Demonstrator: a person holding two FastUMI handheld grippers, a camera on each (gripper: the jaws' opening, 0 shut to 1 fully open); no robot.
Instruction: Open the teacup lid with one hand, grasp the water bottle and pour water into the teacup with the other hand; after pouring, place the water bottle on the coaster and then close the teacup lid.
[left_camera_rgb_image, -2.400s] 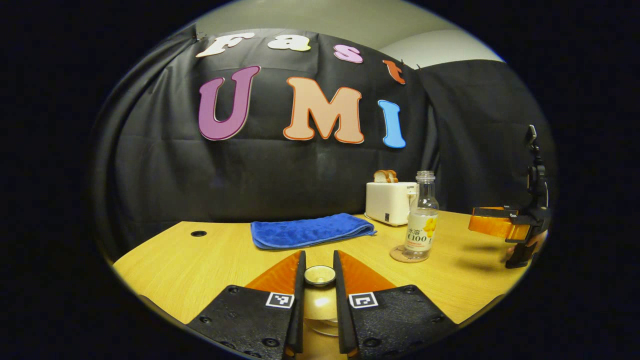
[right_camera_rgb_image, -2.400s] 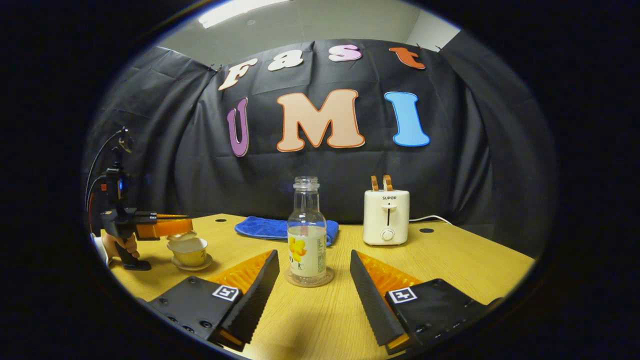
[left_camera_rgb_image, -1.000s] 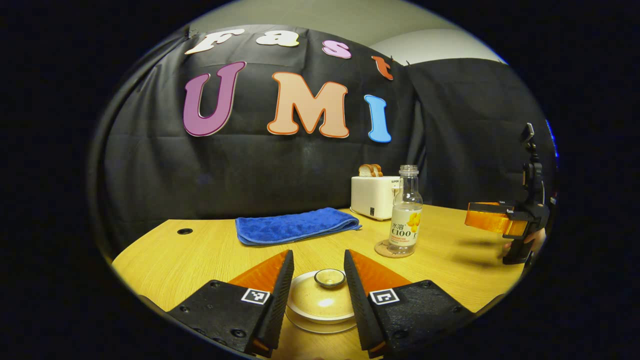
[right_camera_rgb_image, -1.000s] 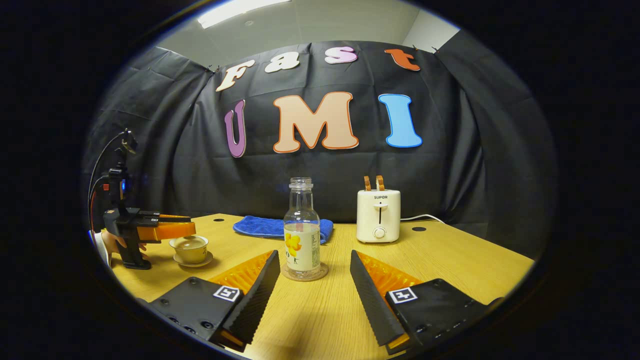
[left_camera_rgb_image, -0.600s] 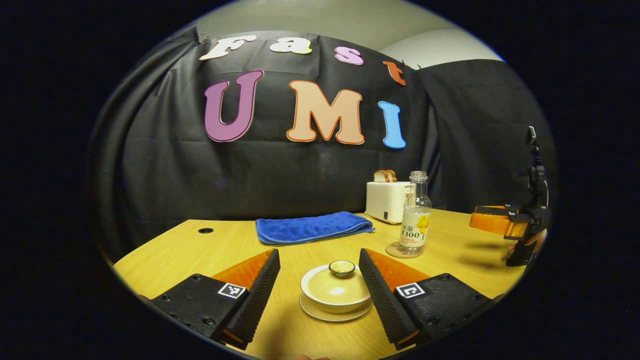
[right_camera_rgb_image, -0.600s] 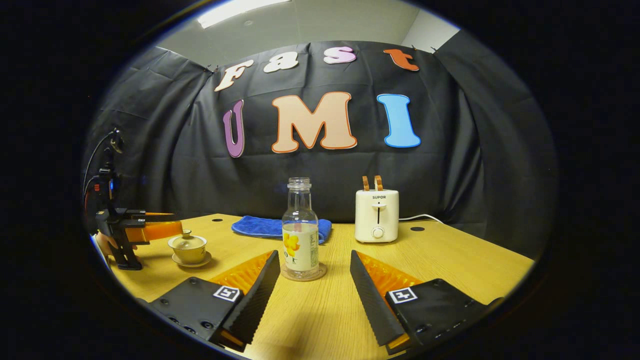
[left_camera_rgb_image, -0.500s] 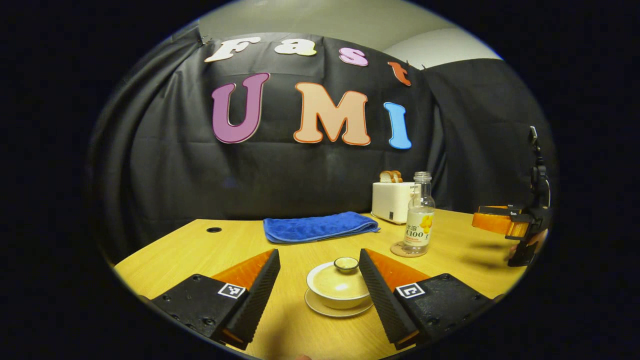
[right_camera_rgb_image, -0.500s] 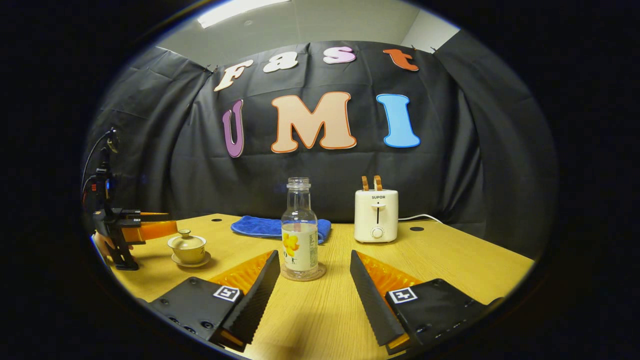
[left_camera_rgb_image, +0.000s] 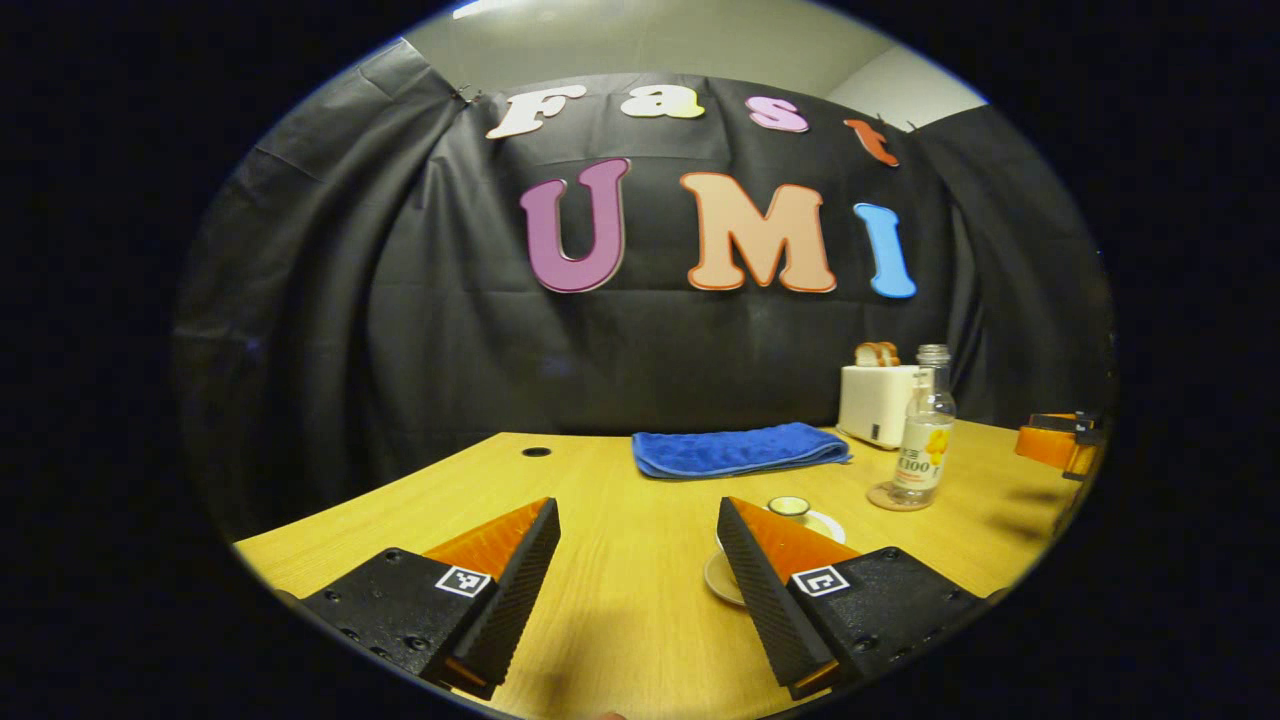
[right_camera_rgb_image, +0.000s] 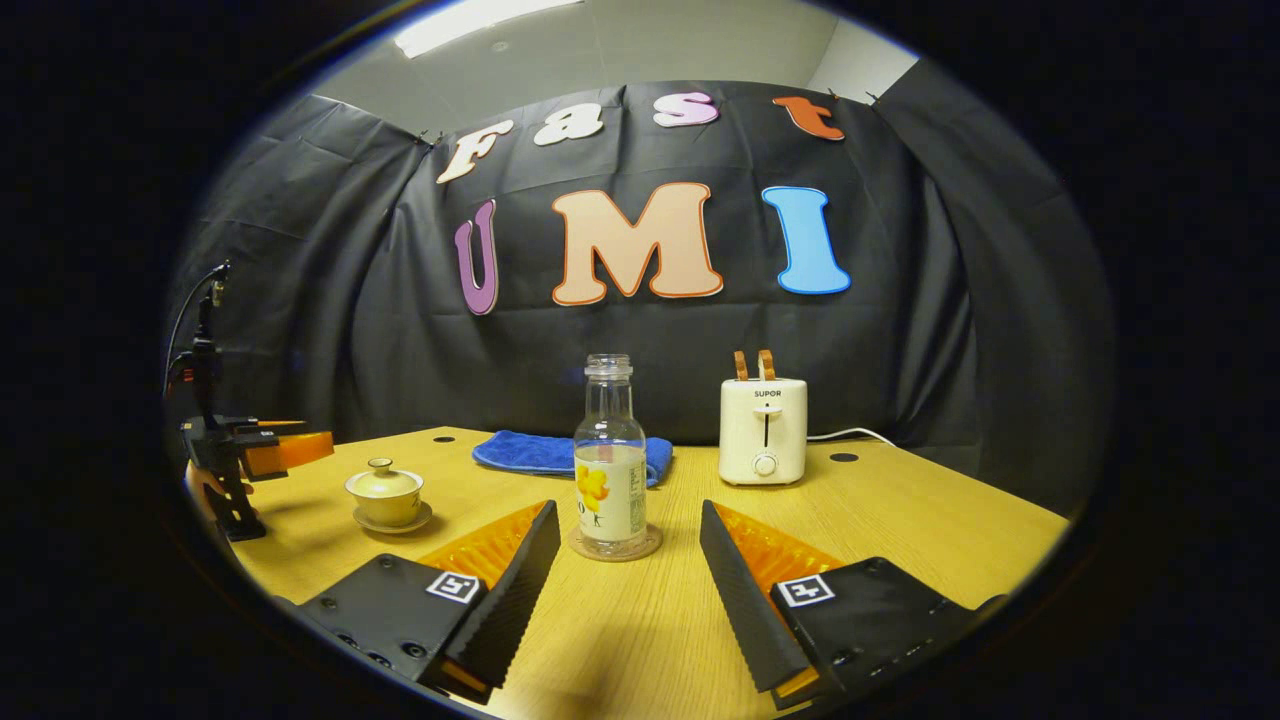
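The beige teacup (right_camera_rgb_image: 386, 497) stands on its saucer (right_camera_rgb_image: 392, 523) with the lid (right_camera_rgb_image: 384, 480) on it. In the left gripper view the lid's knob (left_camera_rgb_image: 789, 506) peeks out behind my right finger. My left gripper (left_camera_rgb_image: 638, 520) is open and holds nothing; it hangs left of the cup, apart from it, as the left gripper (right_camera_rgb_image: 300, 446) in the right gripper view shows. The clear water bottle (right_camera_rgb_image: 610, 470) stands upright and uncapped on a round coaster (right_camera_rgb_image: 615, 549). My right gripper (right_camera_rgb_image: 628, 520) is open just in front of the bottle, not touching it.
A folded blue towel (right_camera_rgb_image: 540, 452) lies at the back of the wooden table (right_camera_rgb_image: 900, 520). A white toaster (right_camera_rgb_image: 762, 430) with bread stands to the bottle's right, with its cord behind. A hand (right_camera_rgb_image: 205, 490) holds the left gripper at the table's left edge.
My left gripper set the lid on the teacup, opened, and drew back to the left of the cup. The right gripper stayed open in front of the bottle.
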